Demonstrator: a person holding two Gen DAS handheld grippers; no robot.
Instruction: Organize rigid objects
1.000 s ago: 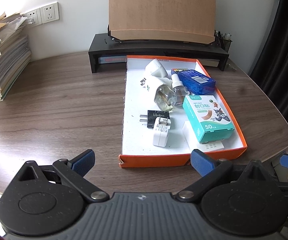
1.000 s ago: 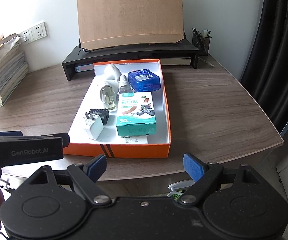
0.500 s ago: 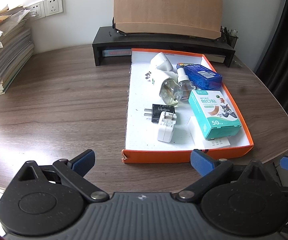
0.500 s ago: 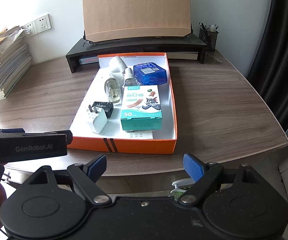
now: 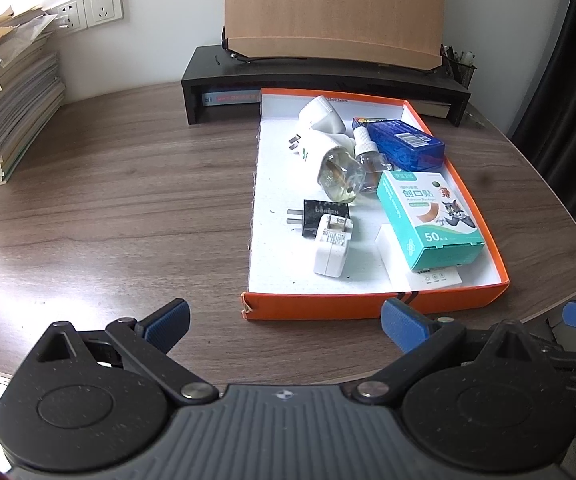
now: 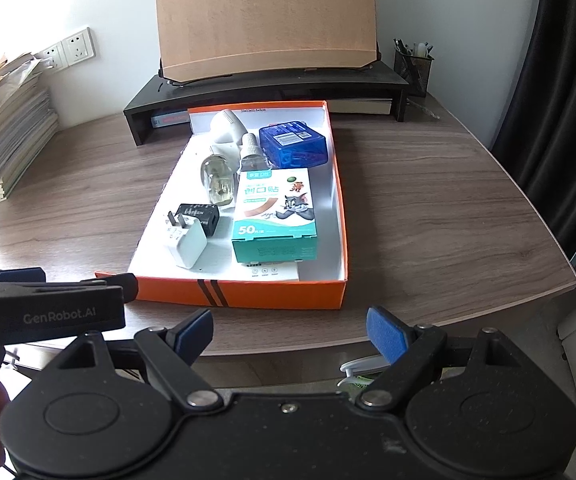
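**A:** How far along did the sorting look?

**B:** Every loose item in view lay inside the orange box on the wooden desk. At the far end sat a white plug-in unit and a blue box. Nearer, a vaporizer with a clear bottle lay on its side, touching a small dropper bottle. The plaster box rested on a flat white box, and the white charger leaned against the black charger.

**A:** So finished?

**B:** I couldn't settle that. Nothing lay on the bare desk, which would fit a job where everything had been gathered in. But the pieces were jumbled and overlapping, which would equally fit a box waiting to be emptied and sorted elsewhere.

**A:** And the hands?

**B:** The left gripper hovered low over the near desk edge, aimed at the box's near left corner, jaws spread wide and empty. The right gripper hung off the desk's near edge, just beside the left one, pointing at the box's near wall, jaws likewise spread with nothing between them. Neither touched the box
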